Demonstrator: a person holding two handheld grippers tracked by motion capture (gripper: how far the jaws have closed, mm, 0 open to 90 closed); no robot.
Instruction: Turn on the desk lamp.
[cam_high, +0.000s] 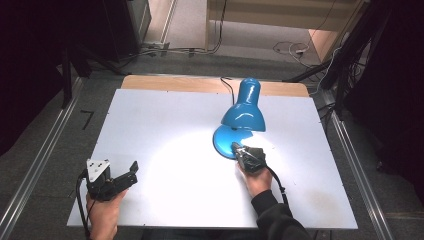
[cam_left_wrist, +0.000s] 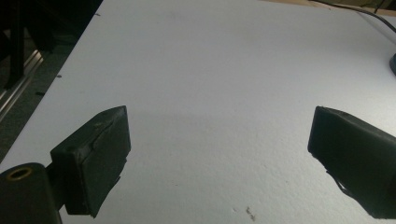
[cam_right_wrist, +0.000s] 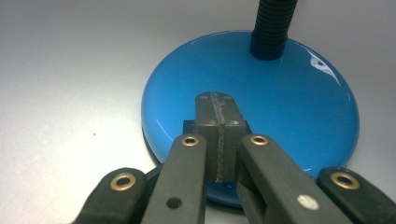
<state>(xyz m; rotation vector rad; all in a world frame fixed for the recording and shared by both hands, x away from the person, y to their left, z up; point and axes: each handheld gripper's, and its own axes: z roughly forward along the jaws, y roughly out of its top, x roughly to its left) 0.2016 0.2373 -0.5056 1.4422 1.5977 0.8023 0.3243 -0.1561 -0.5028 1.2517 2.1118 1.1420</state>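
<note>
Right tool (cam_right_wrist: 215, 100) jaws pressed together, tips over blue lamp base (cam_right_wrist: 289, 107), left tool (cam_left_wrist: 219, 140) wide apart

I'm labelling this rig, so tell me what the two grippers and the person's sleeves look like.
Both are black two-jaw tools. The left gripper carries a grey three-cornered plate and a black cable; the right gripper has brass-ringed pivots, a black cable and a dark sleeve behind.

Black fingers (cam_right_wrist: 217, 140) (brass rivets), dark sleeve (cam_high: 280, 220)
</note>
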